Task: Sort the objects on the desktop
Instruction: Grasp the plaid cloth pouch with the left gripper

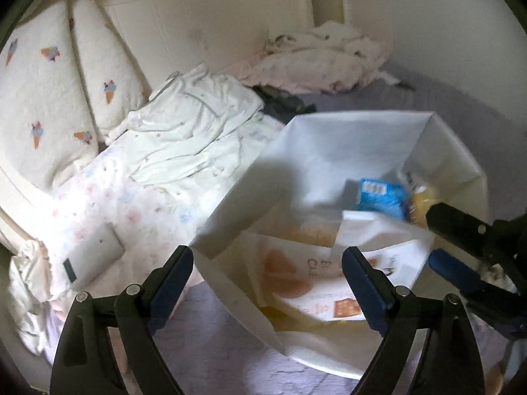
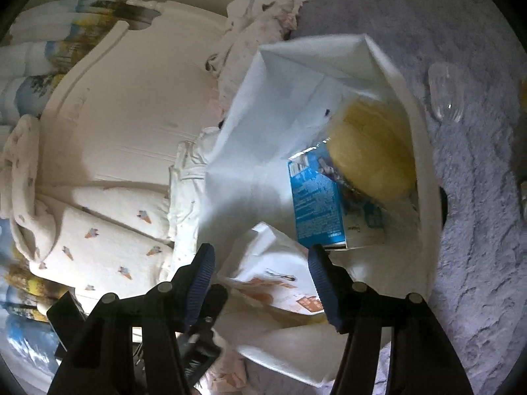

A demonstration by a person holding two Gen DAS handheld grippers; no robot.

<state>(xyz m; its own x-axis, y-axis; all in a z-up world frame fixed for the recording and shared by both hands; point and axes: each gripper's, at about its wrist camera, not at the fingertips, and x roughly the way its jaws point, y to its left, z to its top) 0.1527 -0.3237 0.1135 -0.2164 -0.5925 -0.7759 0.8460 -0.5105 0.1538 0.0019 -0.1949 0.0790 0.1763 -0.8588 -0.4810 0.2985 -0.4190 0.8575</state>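
— Where's the white packet [image 2: 273, 273]?
— In the white bin [image 1: 349, 138], near side, between the right gripper [image 2: 263, 279] pads; whether they press it, I can't tell.
— The left gripper [image 1: 266, 286]?
— Spread wide, holding nothing, over the bin's near left rim.

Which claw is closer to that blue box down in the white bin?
The right claw looks closer: it reaches over the white bin's rim, just short of the blue box. The left claw hangs back at the bin's near corner, over the white-and-orange packet.
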